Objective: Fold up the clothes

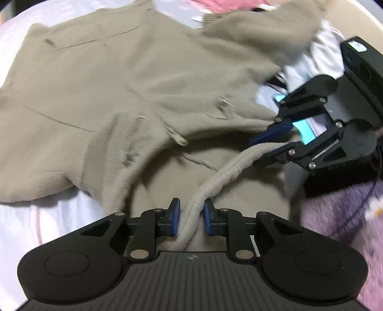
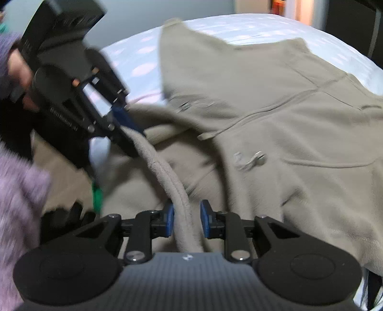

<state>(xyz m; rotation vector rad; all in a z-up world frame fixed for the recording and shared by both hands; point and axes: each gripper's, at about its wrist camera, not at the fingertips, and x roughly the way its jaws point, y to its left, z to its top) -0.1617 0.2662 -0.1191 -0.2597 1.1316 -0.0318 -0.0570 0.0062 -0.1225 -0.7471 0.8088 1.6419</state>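
A beige fleece hoodie [image 1: 143, 83] lies spread on the bed, its drawstring ends and metal eyelets showing. A thick rolled edge [image 1: 227, 172] of it runs taut between both grippers. My left gripper [image 1: 191, 215] is shut on one end of that edge. In the same view my right gripper [image 1: 270, 141] is clamped on the other end, at the right. In the right wrist view the right gripper [image 2: 188, 220] has the rolled edge [image 2: 162, 167] between its blue pads. The left gripper [image 2: 129, 129] grips it further up at the left. The hoodie's body [image 2: 287, 119] fills the right side.
The pale patterned bedsheet [image 1: 47, 215] shows around the hoodie. A pink cloth [image 1: 215, 6] lies at the far edge. A person's fuzzy purple sleeve [image 2: 16, 203] and hand [image 2: 19, 69] are at the left, with something green [image 2: 97, 198] below.
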